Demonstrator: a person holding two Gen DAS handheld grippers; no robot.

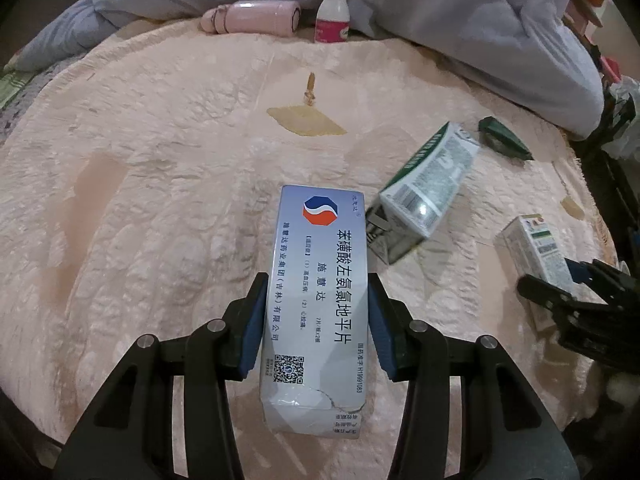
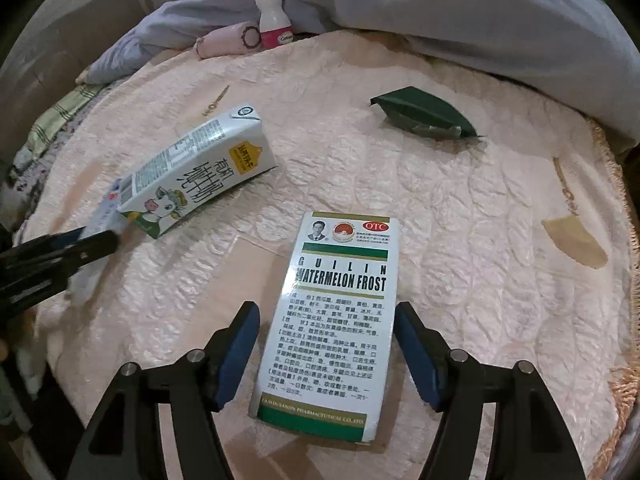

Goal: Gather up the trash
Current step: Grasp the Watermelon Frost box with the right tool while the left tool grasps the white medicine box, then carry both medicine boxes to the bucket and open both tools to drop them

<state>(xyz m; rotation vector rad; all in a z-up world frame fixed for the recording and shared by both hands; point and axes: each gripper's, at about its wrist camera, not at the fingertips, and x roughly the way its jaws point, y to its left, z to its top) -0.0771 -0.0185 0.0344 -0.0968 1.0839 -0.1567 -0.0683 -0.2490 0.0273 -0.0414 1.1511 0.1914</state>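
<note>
On a pink quilted bed, a grey-blue medicine box (image 1: pixel 316 308) lies between the pads of my left gripper (image 1: pixel 317 280), which touch both its sides. A white-green "Watermelon Frost" box (image 2: pixel 336 320) lies between the fingers of my right gripper (image 2: pixel 326 310), which is open with gaps on both sides; it also shows in the left wrist view (image 1: pixel 534 256). A milk carton (image 2: pixel 196 172) lies on its side between the two boxes and shows in the left wrist view (image 1: pixel 428 184). A dark green wrapper (image 2: pixel 424 114) lies further back.
A pink flask (image 1: pixel 252 16) and a small white-pink bottle (image 1: pixel 333 14) sit at the far side against a bunched grey-blue duvet (image 1: pixel 460 20). The bed edge runs along the right (image 2: pixel 624 240). Clutter stands beyond it.
</note>
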